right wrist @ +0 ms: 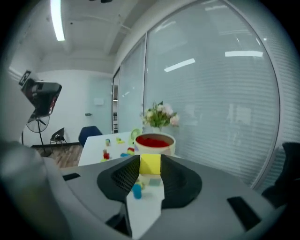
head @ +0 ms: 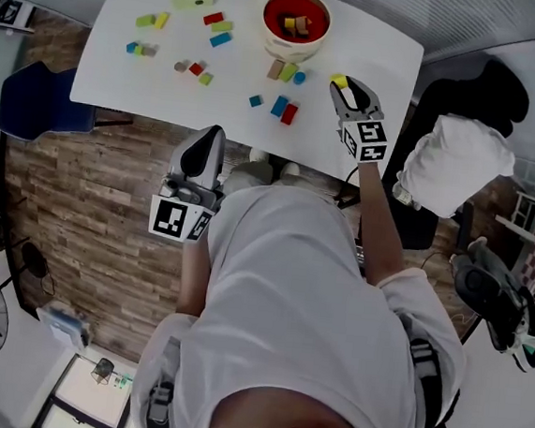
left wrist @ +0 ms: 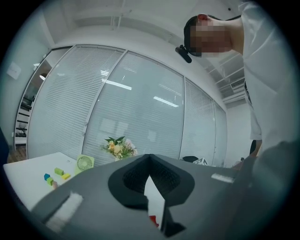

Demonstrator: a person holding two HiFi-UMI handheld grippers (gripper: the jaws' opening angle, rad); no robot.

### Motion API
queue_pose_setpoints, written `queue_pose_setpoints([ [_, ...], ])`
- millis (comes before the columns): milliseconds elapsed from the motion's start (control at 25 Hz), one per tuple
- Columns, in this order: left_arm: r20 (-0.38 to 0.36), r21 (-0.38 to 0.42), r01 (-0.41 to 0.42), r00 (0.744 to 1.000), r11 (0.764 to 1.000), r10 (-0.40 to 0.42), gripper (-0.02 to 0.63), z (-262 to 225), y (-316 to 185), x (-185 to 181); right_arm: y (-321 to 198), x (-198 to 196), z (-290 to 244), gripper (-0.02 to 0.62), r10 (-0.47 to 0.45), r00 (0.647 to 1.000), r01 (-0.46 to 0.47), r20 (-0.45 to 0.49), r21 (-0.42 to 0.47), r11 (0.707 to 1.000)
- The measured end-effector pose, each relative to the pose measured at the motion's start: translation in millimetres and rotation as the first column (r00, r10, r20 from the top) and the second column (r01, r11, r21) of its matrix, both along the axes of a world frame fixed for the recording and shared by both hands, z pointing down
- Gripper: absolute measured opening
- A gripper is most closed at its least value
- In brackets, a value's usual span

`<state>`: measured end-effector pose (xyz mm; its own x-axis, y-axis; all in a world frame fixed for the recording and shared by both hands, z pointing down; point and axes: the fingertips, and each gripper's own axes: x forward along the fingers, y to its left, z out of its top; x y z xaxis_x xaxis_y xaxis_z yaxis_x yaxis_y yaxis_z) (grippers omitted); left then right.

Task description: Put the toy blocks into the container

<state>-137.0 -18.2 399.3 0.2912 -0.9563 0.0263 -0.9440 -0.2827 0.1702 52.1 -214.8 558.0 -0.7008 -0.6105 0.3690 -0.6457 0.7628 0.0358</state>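
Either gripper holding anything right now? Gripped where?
The right gripper holds a yellow block, pinched by two opposite side faces at the jaw tips. The left gripper holds nothing, jaws together.

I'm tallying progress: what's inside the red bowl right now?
The red bowl holds a few blocks, yellow and orange-red among them. Any lying underneath those, or against its near wall, are covered.

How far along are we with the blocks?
A few blocks already lie in the red bowl. The right gripper is clamped on a yellow block, short of the bowl. Over a dozen loose blocks are scattered on the table; the left gripper is shut, empty.
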Motion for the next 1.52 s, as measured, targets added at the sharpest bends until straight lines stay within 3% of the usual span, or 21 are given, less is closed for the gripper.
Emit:
queue_pose_setpoints([
  [120,-0.012,0.003,0.023,1.0,1.0,-0.023,-0.002,0.1,0.5,-9.5,-33.1,-23.5,-59.2,0.141,-0.043,0.999,0.041,0.007,0.14,0.989],
  [240,-0.02,0.005,0.051,0.998,0.999,-0.051,-0.002,0.8,2.1,-21.1,-65.1,-55.5,-88.3,0.141,-0.112,0.99,0.129,-0.081,0.235,0.963],
  [360,-0.026,0.011,0.083,0.996,0.996,-0.083,-0.002,-1.5,7.2,-33.5,-92.1,-87.6,-89.9,0.141,-0.173,0.96,0.23,-0.22,0.266,0.936],
  [440,-0.029,0.014,0.106,0.994,0.994,-0.106,-0.002,-2.8,12.2,-42.3,-105.7,-106.1,-78.5,0.141,-0.214,0.921,0.301,-0.326,0.243,0.922],
  [520,-0.032,0.018,0.132,0.991,0.991,-0.131,-0.002,-3.8,18.6,-50.9,-115.5,-120.3,-61.3,0.14,-0.257,0.858,0.373,-0.444,0.196,0.907],
  [640,-0.029,0.024,0.171,0.985,0.985,-0.171,-0.002,-3.1,31.0,-62.3,-124.5,-135.3,-30.6,0.141,-0.325,0.733,0.471,-0.597,0.102,0.876],
  [880,-0.039,0.023,0.246,0.969,0.969,-0.245,-0.002,1.3,56.7,-78.0,-135.1,-142.5,29.5,0.14,-0.421,0.468,0.573,-0.777,-0.096,0.814],
  [960,-0.041,0.023,0.262,0.964,0.965,-0.261,-0.002,2.2,63.1,-79.5,-135.3,-143.4,43.2,0.141,-0.442,0.406,0.588,-0.8,-0.141,0.797],
  [1080,-0.04,0.028,0.278,0.96,0.96,-0.277,-0.002,1.8,69.6,-79.7,-134.9,-145.0,55.8,0.141,-0.461,0.348,0.598,-0.816,-0.186,0.78],
  [1200,-0.032,0.03,0.287,0.958,0.958,-0.286,-0.002,0.3,73.2,-79.9,-135.7,-149.5,60.3,0.143,-0.469,0.346,0.59,-0.813,-0.2,0.782],
  [1240,-0.03,0.032,0.289,0.957,0.957,-0.288,-0.002,-0.7,73.9,-79.9,-136.5,-150.9,60.8,0.148,-0.471,0.36,0.582,-0.805,-0.2,0.788],
  [1400,-0.029,0.033,0.292,0.956,0.956,-0.291,-0.002,-3.1,76.0,-78.6,-140.6,-154.4,61.9,0.293,-0.497,0.419,0.555,-0.76,-0.219,0.803],
  [1520,-0.025,0.031,0.283,0.959,0.959,-0.283,-0.002,-3.2,74.2,-75.4,-141.4,-157.1,54.3,0.296,-0.501,0.443,0.558,-0.743,-0.209,0.803],
])
